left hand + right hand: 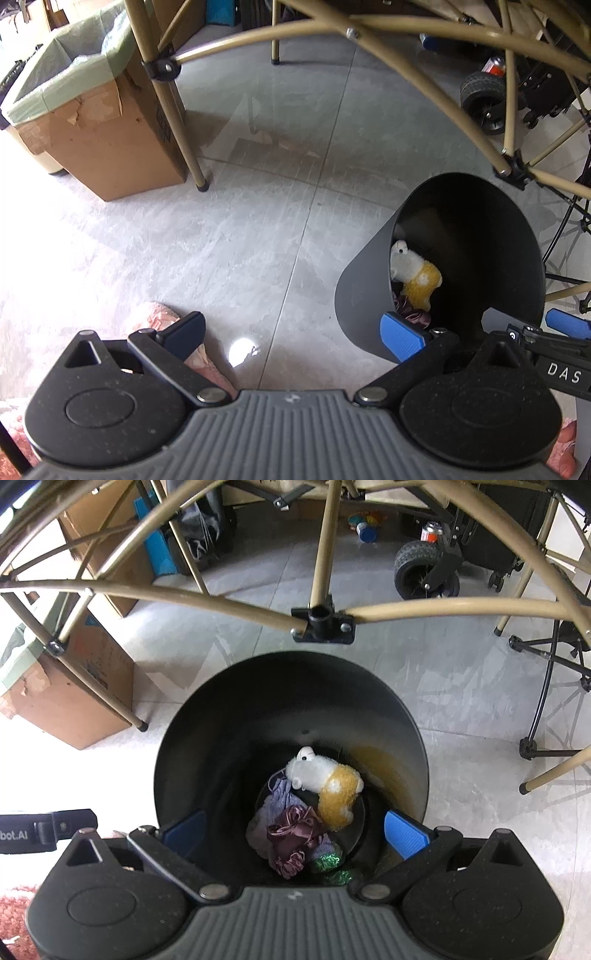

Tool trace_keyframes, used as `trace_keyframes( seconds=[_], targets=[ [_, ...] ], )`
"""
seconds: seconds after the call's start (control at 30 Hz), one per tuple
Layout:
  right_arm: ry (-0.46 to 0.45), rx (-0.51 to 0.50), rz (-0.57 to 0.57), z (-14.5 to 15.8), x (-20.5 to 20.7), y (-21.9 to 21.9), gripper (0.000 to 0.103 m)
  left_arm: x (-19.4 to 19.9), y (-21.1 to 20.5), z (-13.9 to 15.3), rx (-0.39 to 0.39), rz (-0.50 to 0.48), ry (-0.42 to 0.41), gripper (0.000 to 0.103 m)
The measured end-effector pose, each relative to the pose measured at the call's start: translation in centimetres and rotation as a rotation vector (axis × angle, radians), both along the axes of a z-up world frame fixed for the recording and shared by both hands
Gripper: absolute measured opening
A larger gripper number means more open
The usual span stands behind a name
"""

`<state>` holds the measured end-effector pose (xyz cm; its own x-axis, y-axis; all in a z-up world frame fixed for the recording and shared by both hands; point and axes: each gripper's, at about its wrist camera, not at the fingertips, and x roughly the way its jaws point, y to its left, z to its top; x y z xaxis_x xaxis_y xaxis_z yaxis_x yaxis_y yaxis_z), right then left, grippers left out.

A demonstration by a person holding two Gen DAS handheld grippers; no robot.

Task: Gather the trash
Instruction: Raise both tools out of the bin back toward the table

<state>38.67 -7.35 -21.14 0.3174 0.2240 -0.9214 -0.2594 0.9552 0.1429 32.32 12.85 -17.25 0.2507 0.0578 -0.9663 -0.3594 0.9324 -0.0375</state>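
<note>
A dark grey round bin [207,731] stands on the tiled floor. Inside lie a white and yellow plush toy [325,782], a mauve satin cloth [291,834], a pale lilac cloth [277,797] and green glittery scraps [327,862]. My right gripper [295,830] is open and empty, directly over the bin's mouth. My left gripper [295,332] is open and empty, left of the bin [362,306], above bare floor. The toy [413,273] shows through the bin's opening. The right gripper's blue finger [569,325] shows at the right edge.
A cardboard box lined with a green bag [85,114] stands at the left. Tan folding-frame legs [181,129] and bars [325,620] cross above and behind the bin. A black wheeled cart [424,568] stands behind. A pink cloth [162,314] lies under the left gripper.
</note>
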Motion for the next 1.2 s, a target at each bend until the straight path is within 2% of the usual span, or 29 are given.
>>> trace_keyframes(
  seconds=[0.33, 0.8, 1.0, 1.2],
  targets=[
    [-0.09, 0.06, -0.015, 3.3, -1.7, -1.5, 0.103, -1.1, -1.3, 3.8, 0.015, -0.022, -0.113, 0.103],
    [-0.284, 0.167, -0.034, 11.2, -5.1, -4.7, 0.103, -2.3, -4.3, 11.6, 0.038, -0.064, -0.338, 0.103],
    [-0.415, 0.202, -0.054, 15.6, -5.7, -6.6, 0.103, -1.6, -5.6, 15.3, 0.056, -0.088, -0.443, 0.103],
    [-0.572, 0.234, -0.117, 20.0, -4.6, -9.6, 0.103, 0.3, -7.1, 18.2, 0.07, -0.113, -0.533, 0.103]
  ],
)
